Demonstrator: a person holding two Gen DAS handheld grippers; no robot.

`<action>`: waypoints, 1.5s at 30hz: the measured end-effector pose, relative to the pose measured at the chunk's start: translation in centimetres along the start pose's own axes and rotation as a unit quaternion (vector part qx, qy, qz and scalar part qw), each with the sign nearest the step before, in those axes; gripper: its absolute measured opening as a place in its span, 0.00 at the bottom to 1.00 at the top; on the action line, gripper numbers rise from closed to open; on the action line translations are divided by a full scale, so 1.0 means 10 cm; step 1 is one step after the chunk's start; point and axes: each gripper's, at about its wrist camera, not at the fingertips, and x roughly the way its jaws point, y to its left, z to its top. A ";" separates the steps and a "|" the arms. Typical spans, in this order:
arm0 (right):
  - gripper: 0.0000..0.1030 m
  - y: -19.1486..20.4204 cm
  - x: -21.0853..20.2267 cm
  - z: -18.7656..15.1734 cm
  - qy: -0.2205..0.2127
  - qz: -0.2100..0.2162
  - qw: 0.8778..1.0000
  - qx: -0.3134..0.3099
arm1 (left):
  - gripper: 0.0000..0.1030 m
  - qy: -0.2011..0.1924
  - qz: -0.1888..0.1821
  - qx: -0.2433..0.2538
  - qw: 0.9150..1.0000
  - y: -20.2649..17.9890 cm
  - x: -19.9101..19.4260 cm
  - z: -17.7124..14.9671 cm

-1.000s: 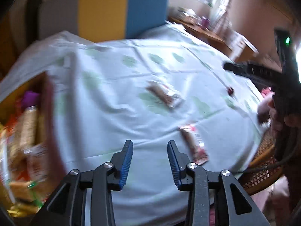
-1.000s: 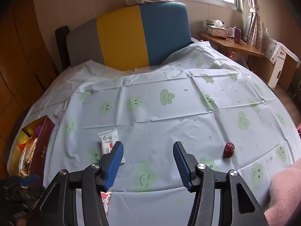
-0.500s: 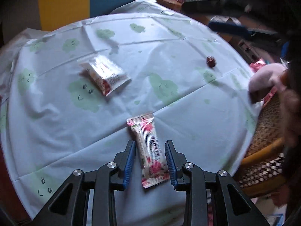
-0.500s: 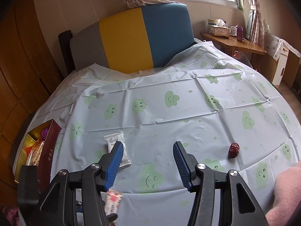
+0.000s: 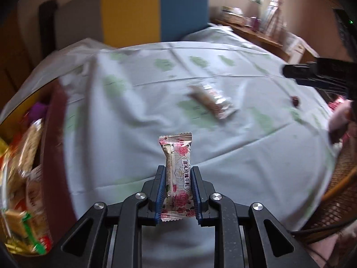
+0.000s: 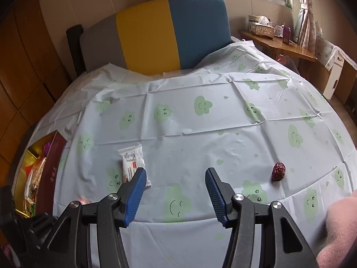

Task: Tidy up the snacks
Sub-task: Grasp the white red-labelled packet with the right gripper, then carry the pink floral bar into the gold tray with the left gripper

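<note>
Pink-flowered, the snack bar (image 5: 177, 176) stands lengthwise between the blue pads of the left gripper (image 5: 177, 192), whose jaws are closing on it, pads touching its sides, above the table's (image 6: 223, 120) near edge. At the left edge sits the snack box (image 6: 50, 169). The right gripper (image 6: 176, 195) hangs with jaws apart and empty over the near edge, between a white packet (image 6: 131, 158) and a red date (image 6: 278, 171).

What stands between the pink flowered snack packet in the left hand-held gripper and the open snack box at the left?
Nothing visible does. The pink flowered snack packet sits between the closing jaws of the left hand-held gripper. Only bare pale cloud-print tablecloth lies toward the dark red snack box, whose near wall the packet must clear.
</note>
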 end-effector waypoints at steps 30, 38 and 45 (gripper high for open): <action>0.35 0.86 1.36 0.16 0.181 0.012 0.976 -0.123 | 0.24 -0.021 -0.019 -0.028 0.999 0.16 0.09 -0.19; 0.34 0.86 1.05 -0.20 0.208 0.035 0.960 -0.183 | 0.24 -0.025 -0.012 -0.026 0.999 0.13 0.09 -0.20; 0.37 0.72 0.98 -0.30 0.191 0.054 0.964 -0.176 | 0.24 -0.024 0.002 -0.016 1.000 0.08 0.08 -0.19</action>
